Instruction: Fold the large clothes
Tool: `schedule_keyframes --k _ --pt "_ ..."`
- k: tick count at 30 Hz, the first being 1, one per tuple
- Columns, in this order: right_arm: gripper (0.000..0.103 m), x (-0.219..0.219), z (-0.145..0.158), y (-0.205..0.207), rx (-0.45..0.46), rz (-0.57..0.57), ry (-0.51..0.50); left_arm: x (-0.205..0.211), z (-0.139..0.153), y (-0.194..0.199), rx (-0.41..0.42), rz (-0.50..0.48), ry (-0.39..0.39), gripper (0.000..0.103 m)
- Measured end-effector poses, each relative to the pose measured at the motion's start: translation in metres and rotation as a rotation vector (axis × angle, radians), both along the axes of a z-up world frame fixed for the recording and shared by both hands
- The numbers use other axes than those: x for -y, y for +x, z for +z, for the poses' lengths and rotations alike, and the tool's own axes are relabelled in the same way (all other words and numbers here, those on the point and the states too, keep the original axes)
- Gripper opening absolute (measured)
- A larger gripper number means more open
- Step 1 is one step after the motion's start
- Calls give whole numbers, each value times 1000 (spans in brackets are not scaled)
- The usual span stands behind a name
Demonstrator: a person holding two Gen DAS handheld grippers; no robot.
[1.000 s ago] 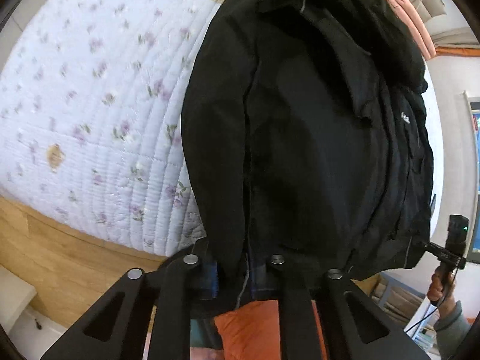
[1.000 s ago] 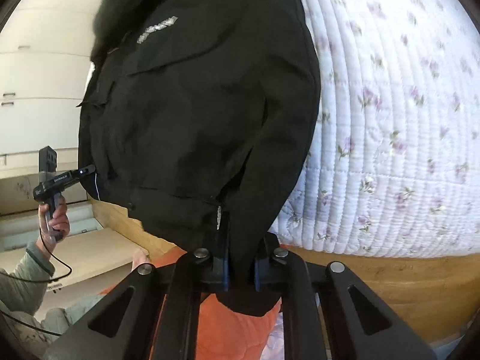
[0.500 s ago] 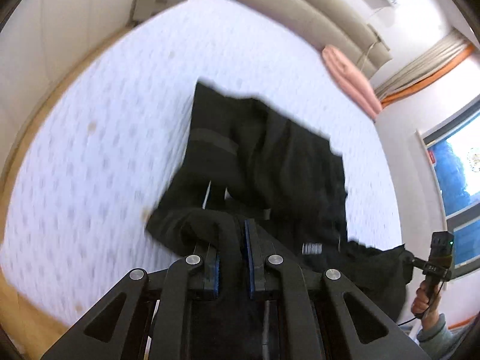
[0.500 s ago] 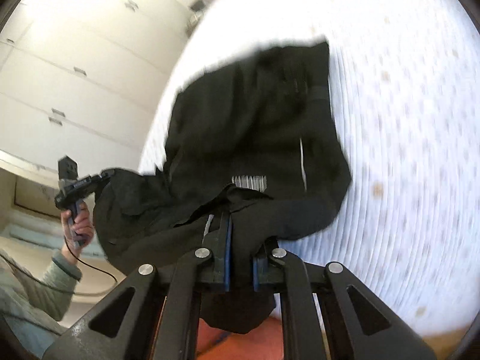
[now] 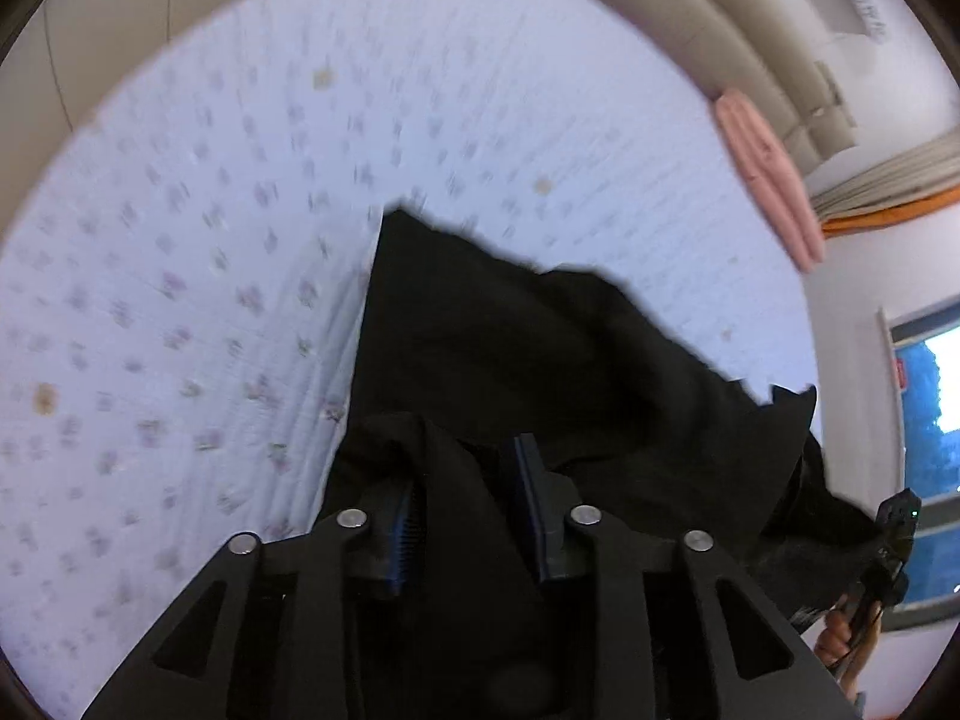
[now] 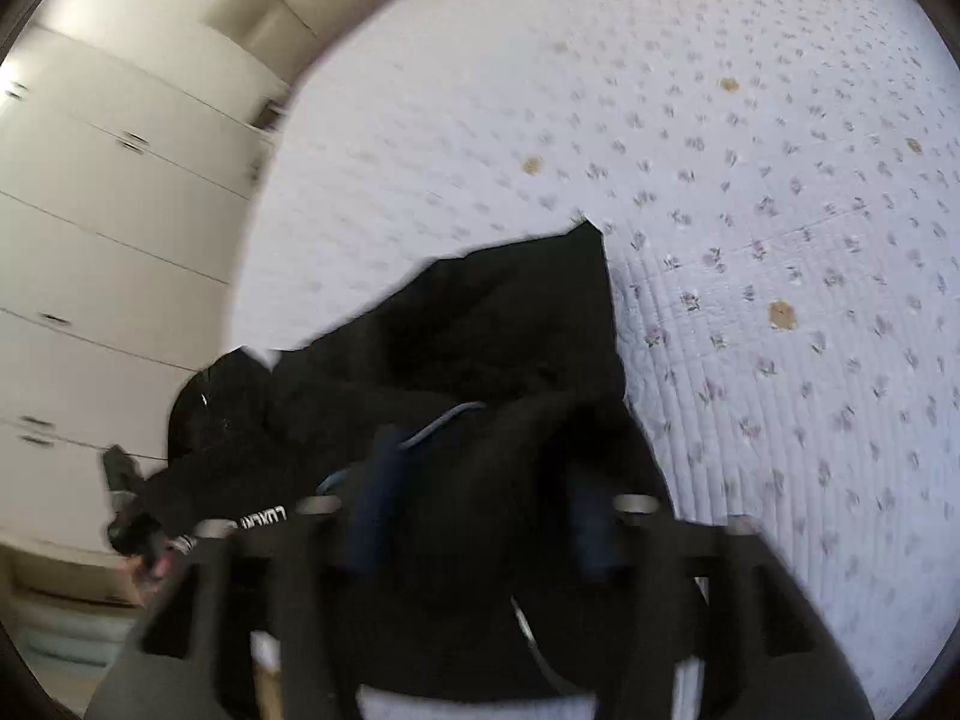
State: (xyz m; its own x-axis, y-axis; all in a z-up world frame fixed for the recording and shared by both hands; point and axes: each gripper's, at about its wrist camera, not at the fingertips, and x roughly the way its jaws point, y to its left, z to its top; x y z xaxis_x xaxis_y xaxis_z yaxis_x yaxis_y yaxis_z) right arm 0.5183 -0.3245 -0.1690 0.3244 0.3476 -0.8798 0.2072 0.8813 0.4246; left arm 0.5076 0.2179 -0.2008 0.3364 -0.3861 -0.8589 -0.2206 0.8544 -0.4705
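Black and matte, the jacket [image 5: 540, 360] lies in a crumpled heap on the bed [image 5: 210, 240], near its front edge, and its fabric reads as a smooth shell with deep soft folds. White lettering shows on one bunched part at the left of the right wrist view [image 6: 480, 348], and a thin pale cord or trim curves over a fold close to the camera. From the left wrist view the heap rises to a blunt corner that points away from the camera toward the head of the bed; its long side runs from that corner down to the right, toward the window [image 5: 924, 420]. The right wrist view shows the same shape mirrored, the far corner up and right, the bulk trailing down to the left toward the white wardrobe [image 6: 108, 240].

The left tongs [image 5: 474, 498] stand apart with a fold of the black cloth draped loosely between the blue pads, not pinched. The right tongs [image 6: 480, 510] are blurred; their fingers also sit apart, with cloth lying between and over them.

The bed wears a pale lilac quilt with small flower sprigs and a few tan spots. A pink pillow [image 5: 768, 180] rests at its far right corner, beside the beige headboard [image 5: 660, 12].
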Motion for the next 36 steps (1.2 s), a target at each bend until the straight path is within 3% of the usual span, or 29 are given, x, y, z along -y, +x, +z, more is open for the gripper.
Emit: schedule_keyframes --k 2,6,8,12,17,20,21,22,24,31,34,36 --pt "68 -10 -31 10 -51 7 -22 1 -15 4 -3 -1 -11 34" --pt "68 -5 -42 16 -79 -21 -27 -12 -19 12 -15 -42 -104 35" --pt "68 2 -32 15 -75 -28 -8 -19 -9 12 -10 -71 -121 35" --pt "68 25 7 3 -30 -78 -27 -28 39 1 57 -186 -117 36" --pt "68 36 49 -6 47 -67 -142 -35 81 -16 107 -310 -140 36" --pt "70 29 53 -2 73 -6 -199 -55 100 -24 168 -266 -192 42" --pt "71 25 52 -1 77 16 -218 -65 107 -27 200 -229 -208 49" --pt "71 20 51 3 78 38 -244 -74 112 -29 222 -193 -193 62" --pt "71 8 44 13 87 96 -309 -78 116 -27 230 -169 -78 71" --pt "71 -7 20 43 135 200 -404 -27 65 8 122 -315 161 72" --pt "71 -3 21 43 139 214 -397 -17 41 27 102 -337 177 71" --pt "71 -3 21 40 138 225 -396 -18 28 40 86 -331 145 72"
